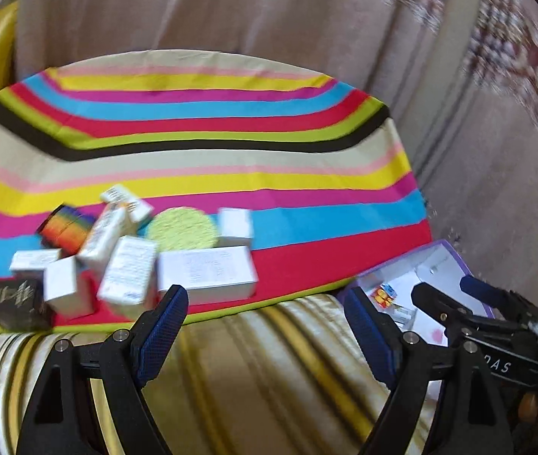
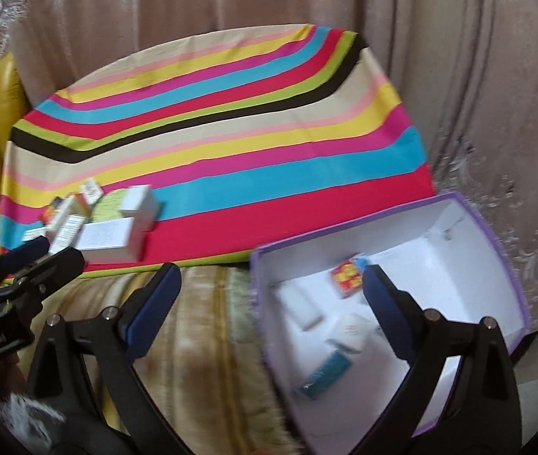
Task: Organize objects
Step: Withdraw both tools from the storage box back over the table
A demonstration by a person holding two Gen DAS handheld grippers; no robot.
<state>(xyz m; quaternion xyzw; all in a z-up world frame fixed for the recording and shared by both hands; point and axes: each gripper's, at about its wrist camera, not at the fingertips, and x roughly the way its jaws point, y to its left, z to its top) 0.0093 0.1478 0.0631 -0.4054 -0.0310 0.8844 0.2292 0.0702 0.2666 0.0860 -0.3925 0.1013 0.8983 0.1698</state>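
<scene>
- Left wrist view: the left gripper point(image 1: 265, 314) is seen with its ribbed blue pads spread wide and nothing between them, over a glossy gold-striped cushion point(image 1: 254, 371).
- Beyond the cushion a smooth striped cloth point(image 1: 208, 144) is spread; on its near left part a cluster of small cardboard boxes is gathered, among them a long white box point(image 1: 206, 271), a black box point(image 1: 15, 299) and a rainbow-coloured box point(image 1: 66, 227).
- A round, porous yellow-green sponge point(image 1: 182, 227) is seen just behind the long white box.
- Right wrist view: the right gripper point(image 2: 272, 299) is held wide apart and empty, over the near left wall of a purple-edged box point(image 2: 492, 235).
- Inside, on its white floor, a red-and-yellow packet point(image 2: 346, 276), white cartons and a teal packet point(image 2: 324, 373) are lying loose.
</scene>
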